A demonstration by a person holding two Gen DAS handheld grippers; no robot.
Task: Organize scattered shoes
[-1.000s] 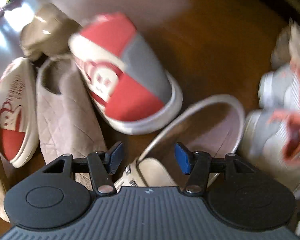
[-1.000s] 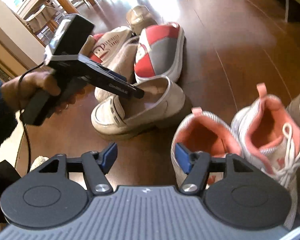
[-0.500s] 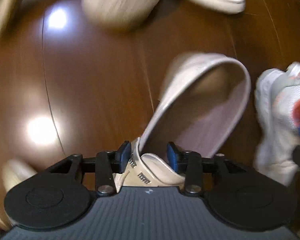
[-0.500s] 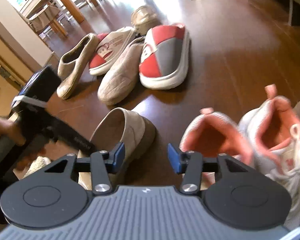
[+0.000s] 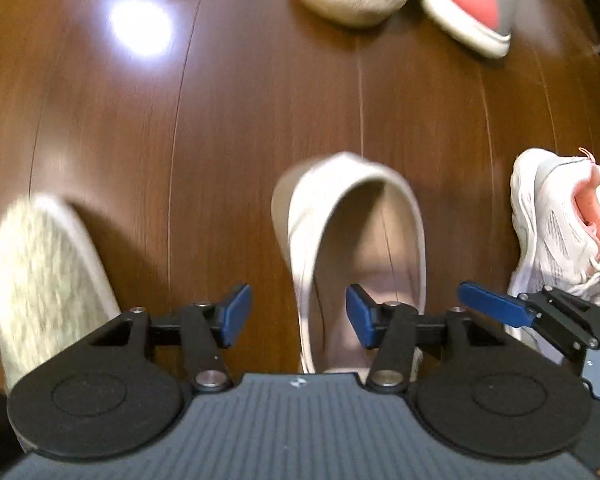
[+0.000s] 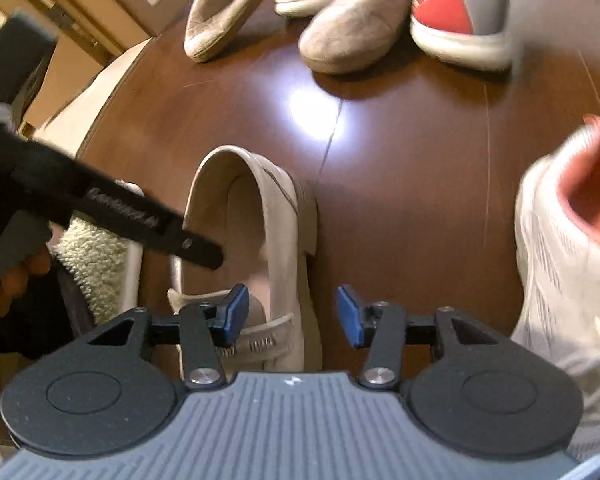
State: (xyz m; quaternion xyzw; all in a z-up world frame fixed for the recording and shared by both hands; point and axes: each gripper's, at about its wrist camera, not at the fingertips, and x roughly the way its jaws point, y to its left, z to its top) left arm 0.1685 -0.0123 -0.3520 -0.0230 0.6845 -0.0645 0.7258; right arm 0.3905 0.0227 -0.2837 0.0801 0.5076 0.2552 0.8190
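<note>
A cream loafer (image 5: 352,240) lies on the dark wood floor, its heel away from me. My left gripper (image 5: 298,316) points down over it. Its jaws are opening; the loafer's left side wall runs between them, and neither pad touches it. In the right wrist view the same loafer (image 6: 260,220) lies under my right gripper (image 6: 292,314), which is open and hangs above the loafer's strap and right wall without gripping. The left gripper's fingers (image 6: 196,246) reach into that view from the left. One right gripper finger (image 5: 488,304) shows at the right of the left wrist view.
A fleecy slipper (image 6: 96,264) lies just left of the loafer. A white and pink sneaker (image 6: 560,240) lies to the right. Farther off lie a beige shoe (image 6: 220,12), a taupe slipper (image 6: 352,28) and red and grey slippers (image 6: 460,12). A pale wall and doorway are at far left.
The left gripper carried the loafer away from the slipper pile, turned it beside the fleecy slipper and widened its jaws off it. The right gripper narrowed its jaws and swung from the sneakers to over the loafer.
</note>
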